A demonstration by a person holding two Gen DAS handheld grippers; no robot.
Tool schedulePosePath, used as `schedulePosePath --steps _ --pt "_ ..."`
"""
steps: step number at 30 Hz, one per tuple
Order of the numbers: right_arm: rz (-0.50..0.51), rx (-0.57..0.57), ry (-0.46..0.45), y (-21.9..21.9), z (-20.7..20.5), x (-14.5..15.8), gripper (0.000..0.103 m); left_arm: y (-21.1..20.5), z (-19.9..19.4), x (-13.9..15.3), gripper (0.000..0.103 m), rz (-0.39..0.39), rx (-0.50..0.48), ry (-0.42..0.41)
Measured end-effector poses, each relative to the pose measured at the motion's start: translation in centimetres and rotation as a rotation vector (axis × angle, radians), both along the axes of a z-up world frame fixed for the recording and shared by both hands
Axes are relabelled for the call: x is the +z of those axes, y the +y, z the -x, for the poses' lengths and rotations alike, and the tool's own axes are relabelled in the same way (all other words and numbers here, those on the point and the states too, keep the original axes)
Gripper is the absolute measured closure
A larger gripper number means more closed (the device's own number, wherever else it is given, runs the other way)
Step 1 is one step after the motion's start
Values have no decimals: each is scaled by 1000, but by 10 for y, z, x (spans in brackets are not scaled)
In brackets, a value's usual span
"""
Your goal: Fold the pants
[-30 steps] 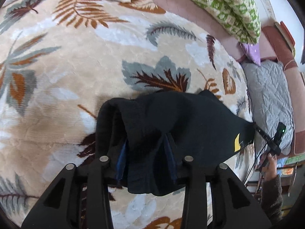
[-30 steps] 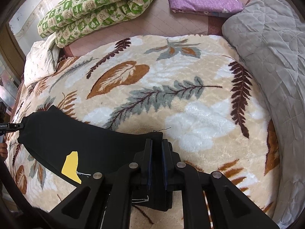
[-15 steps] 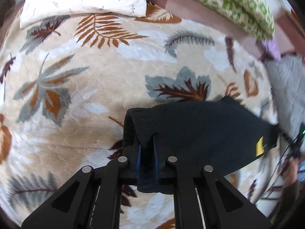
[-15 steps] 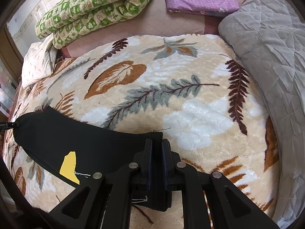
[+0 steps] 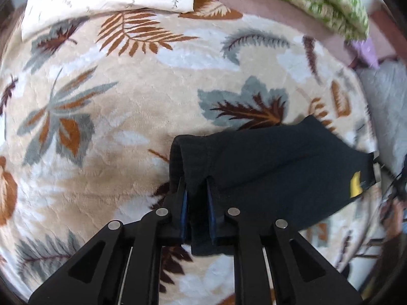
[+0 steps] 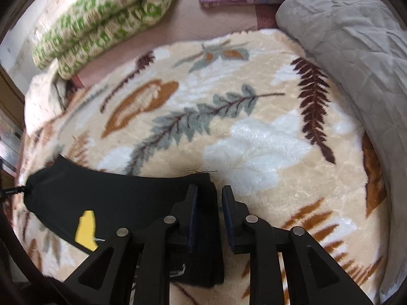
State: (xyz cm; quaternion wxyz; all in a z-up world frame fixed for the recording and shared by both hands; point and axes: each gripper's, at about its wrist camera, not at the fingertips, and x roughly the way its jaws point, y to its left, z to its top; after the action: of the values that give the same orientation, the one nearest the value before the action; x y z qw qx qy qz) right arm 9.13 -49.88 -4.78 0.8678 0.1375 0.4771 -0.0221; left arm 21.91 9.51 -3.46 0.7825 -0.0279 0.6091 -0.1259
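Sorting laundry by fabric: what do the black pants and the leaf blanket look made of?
Pants: matte black woven cloth, maybe cotton; it drapes in soft folds without shine. Blanket: plush fleece, probably synthetic; its deep fuzzy pile has a slight sheen.

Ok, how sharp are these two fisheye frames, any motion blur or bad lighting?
Left wrist view: the leaf-patterned plush blanket is sharp at centre, while the green-and-cream quilt and the right edge are smeared. Right wrist view: the same quilt and the left edge are blurred, the grey quilted cover crisp. Both are evenly daylit, without glare, and strongly bowed.
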Motion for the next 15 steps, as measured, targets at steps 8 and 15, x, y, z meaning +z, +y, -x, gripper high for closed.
schedulePosePath --steps 8,15 --pt "-131 35 -52 22 53 24 81 -20 39 47 91 20 -48 -96" --pt "-298 203 -41 109 30 25 81 -66 19 55 83 66 -83 -65"
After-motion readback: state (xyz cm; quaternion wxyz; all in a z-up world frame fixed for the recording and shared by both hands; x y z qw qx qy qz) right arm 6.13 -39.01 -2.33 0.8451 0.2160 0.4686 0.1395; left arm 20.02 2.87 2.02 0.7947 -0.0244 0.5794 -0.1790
